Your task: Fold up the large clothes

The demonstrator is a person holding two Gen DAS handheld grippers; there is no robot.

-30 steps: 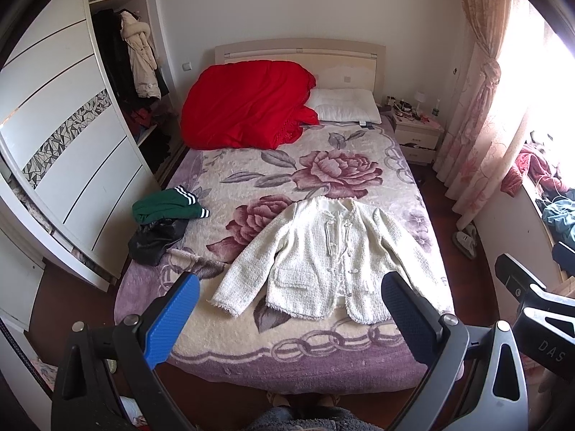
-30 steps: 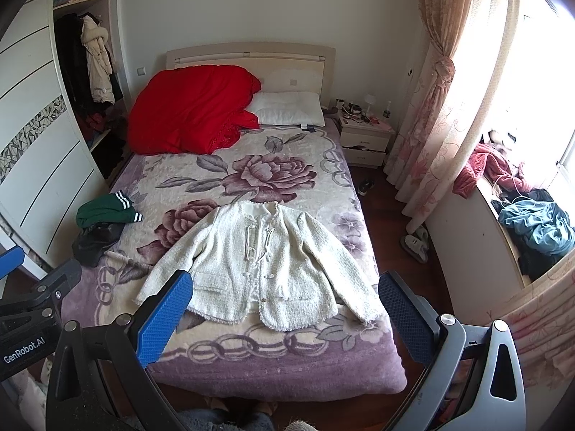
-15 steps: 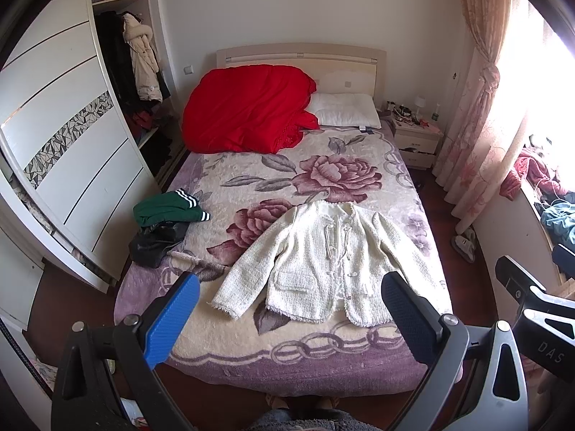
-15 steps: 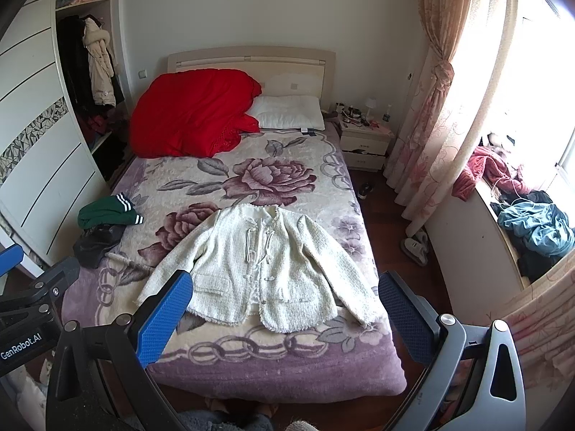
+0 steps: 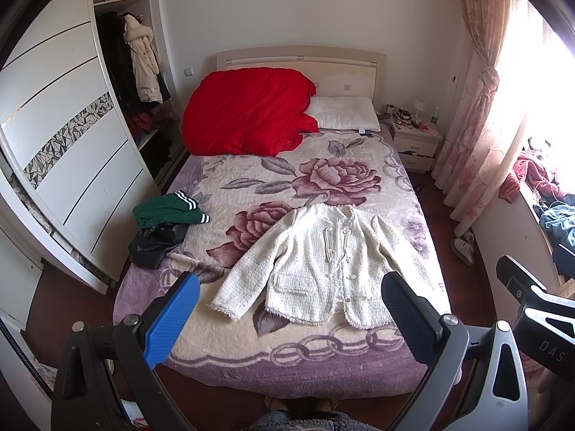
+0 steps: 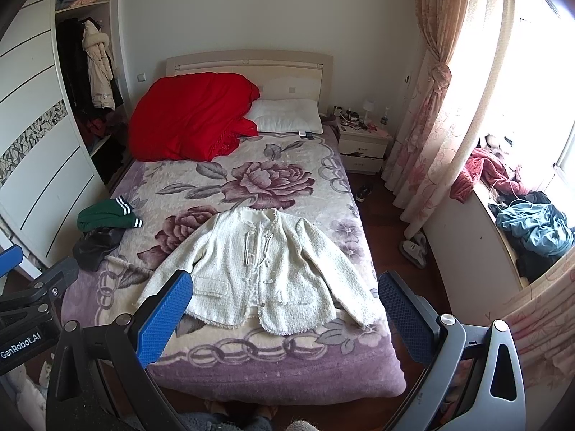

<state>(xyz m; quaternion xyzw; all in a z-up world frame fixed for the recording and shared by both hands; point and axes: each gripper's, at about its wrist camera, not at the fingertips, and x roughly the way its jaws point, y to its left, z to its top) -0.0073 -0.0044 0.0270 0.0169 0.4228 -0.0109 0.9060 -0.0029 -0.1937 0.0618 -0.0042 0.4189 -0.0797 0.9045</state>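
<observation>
both views tilted slightly downward, bed (image 5: 251,327) and white jacket (image 5: 323,262) sitting lower in frame

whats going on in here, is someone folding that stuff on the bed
A person stands at the foot of the bed with a hand-held gripper in each hand. The left hand-held gripper and right hand-held gripper are both open and empty, held above the bed. The white tweed jacket lies spread flat, front up, sleeves out, not yet folded.
</observation>
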